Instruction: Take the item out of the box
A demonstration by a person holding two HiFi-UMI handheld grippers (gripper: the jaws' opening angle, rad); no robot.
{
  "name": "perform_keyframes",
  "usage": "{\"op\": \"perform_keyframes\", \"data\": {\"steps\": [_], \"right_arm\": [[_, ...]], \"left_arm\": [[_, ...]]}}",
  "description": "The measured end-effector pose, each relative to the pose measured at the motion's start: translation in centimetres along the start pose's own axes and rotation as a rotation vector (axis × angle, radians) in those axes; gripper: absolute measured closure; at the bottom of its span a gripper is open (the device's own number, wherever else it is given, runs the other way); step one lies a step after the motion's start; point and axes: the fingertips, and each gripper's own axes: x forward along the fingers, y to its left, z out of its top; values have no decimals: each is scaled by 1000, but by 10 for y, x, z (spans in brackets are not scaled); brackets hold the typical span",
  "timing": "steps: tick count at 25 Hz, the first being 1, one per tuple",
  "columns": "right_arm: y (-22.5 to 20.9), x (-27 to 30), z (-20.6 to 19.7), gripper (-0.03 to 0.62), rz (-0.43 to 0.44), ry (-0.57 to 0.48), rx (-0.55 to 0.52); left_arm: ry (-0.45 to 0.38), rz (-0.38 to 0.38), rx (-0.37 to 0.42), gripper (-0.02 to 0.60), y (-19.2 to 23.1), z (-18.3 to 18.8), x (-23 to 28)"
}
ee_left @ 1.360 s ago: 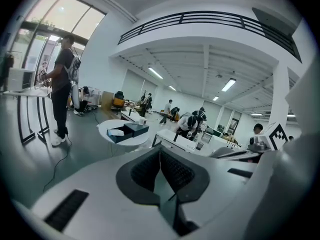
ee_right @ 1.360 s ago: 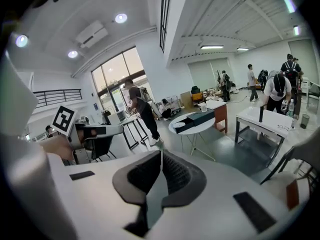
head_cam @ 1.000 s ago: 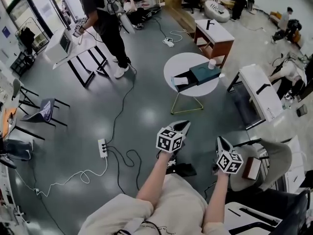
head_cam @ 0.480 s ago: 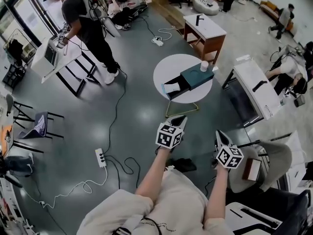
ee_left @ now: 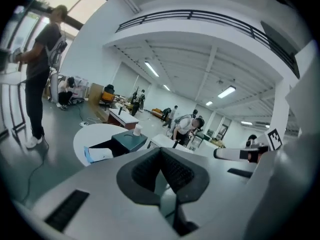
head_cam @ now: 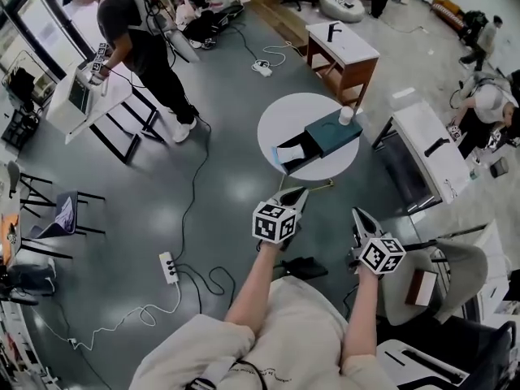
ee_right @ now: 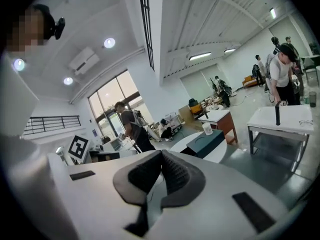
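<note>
A dark teal box (head_cam: 329,131) lies on a round white table (head_cam: 284,114), its black drawer pulled out toward me with a white item (head_cam: 291,153) in it. A small white cup (head_cam: 346,115) stands on the box's far end. My left gripper (head_cam: 298,192) is shut and empty, in the air just short of the table's near edge. My right gripper (head_cam: 357,215) is also shut and empty, a little farther back to the right. The left gripper view shows the box (ee_left: 129,140) and the item (ee_left: 102,154) beyond the closed jaws. The right gripper view has the box (ee_right: 205,141) ahead.
A power strip (head_cam: 169,267) and cables lie on the floor at left. A person (head_cam: 138,43) stands at a white desk (head_cam: 89,96) far left. A wooden side table (head_cam: 341,47) stands behind the round table, a white bench (head_cam: 431,153) to its right, and a folding chair (head_cam: 61,210) at left.
Both grippers have moved forward toward the round table, which now lies closer in front of them. Both stay shut.
</note>
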Motion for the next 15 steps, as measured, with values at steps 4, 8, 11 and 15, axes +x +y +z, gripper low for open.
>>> {"op": "perform_keyframes", "data": {"steps": [4,8,11,15], "right_arm": [[11,22,-5,557,13,-17,15],[20,39,-17,557,35,26,16],[26,48,-13,559,95,-7,64],[20,69,-14,559,113,5,64]], "left_arm": [[-31,8,-27,560,27,4,-16],[-18,28,-45,560,49,-7,-23],[-23,52,-91,560,65,-15,-27],[-28,91,-153,560,93,-27,-32]]}}
